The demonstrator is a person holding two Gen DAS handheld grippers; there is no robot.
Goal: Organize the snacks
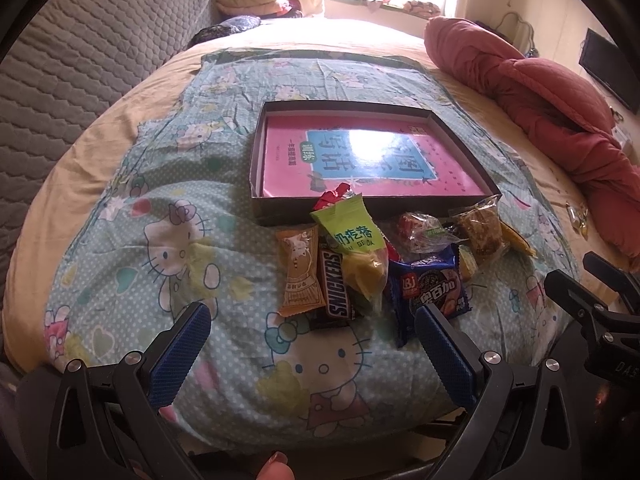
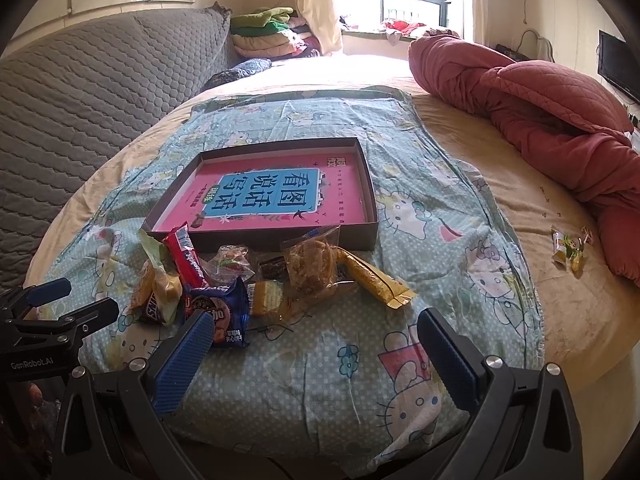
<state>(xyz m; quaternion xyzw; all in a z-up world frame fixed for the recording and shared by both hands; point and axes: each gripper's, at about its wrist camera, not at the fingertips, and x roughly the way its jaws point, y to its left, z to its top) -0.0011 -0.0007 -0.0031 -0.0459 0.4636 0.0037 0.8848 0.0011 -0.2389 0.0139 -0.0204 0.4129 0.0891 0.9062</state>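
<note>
A pile of wrapped snacks lies on the Hello Kitty cloth in front of a shallow dark box (image 1: 280, 211) (image 2: 370, 196), which has a pink book (image 1: 280, 152) (image 2: 280, 200) in its bottom. In the pile are a Snickers bar (image 1: 334, 285), a green packet (image 1: 352, 240), an orange packet (image 1: 299, 274), a blue biscuit packet (image 1: 430, 290) (image 2: 220, 312), a clear-wrapped brown cake (image 1: 478, 229) (image 2: 314, 264), a red packet (image 2: 184, 256) and a yellow stick packet (image 2: 376, 280). My left gripper (image 1: 314, 330) is open just short of the Snickers bar. My right gripper (image 2: 318, 336) is open and holds nothing, its left finger beside the blue packet.
A rolled red quilt (image 2: 540, 96) lies along the right side of the bed, with a few loose sweets (image 2: 568, 246) near it. A grey quilted headboard (image 2: 80, 92) rises on the left. Folded blankets (image 2: 272, 32) are stacked at the back by the window.
</note>
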